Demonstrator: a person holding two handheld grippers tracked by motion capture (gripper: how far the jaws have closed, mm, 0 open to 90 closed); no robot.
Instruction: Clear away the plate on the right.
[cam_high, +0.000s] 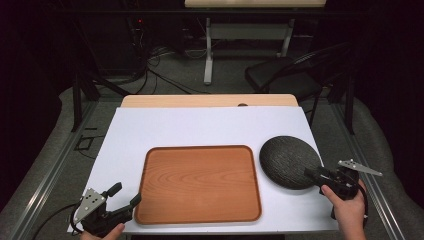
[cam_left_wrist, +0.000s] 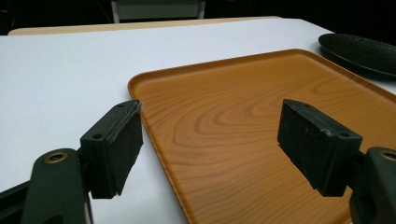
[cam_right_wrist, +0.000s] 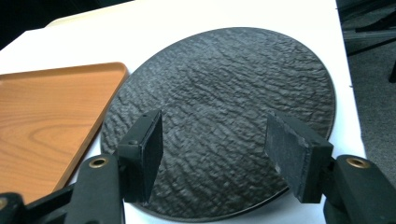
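Observation:
A wood-grain tray (cam_high: 200, 182) lies at the middle front of the white table, and a round, dark, rough-textured plate (cam_high: 290, 161) sits just to its right. My left gripper (cam_high: 126, 194) is at the tray's near left corner. In the left gripper view this gripper (cam_left_wrist: 217, 140) is open, one jaw by the tray (cam_left_wrist: 261, 88) rim and the other over its bare surface. My right gripper (cam_high: 314, 176) is at the plate's near right edge. In the right gripper view it (cam_right_wrist: 215, 149) hangs open over the plate (cam_right_wrist: 224, 79), holding nothing.
The white table cover (cam_high: 200, 125) ends in a wooden strip at the far edge. Beyond the table stand a black chair (cam_high: 285, 75) and a desk leg (cam_high: 208, 55), with cables on the floor. The tray (cam_right_wrist: 46, 107) nearly touches the plate.

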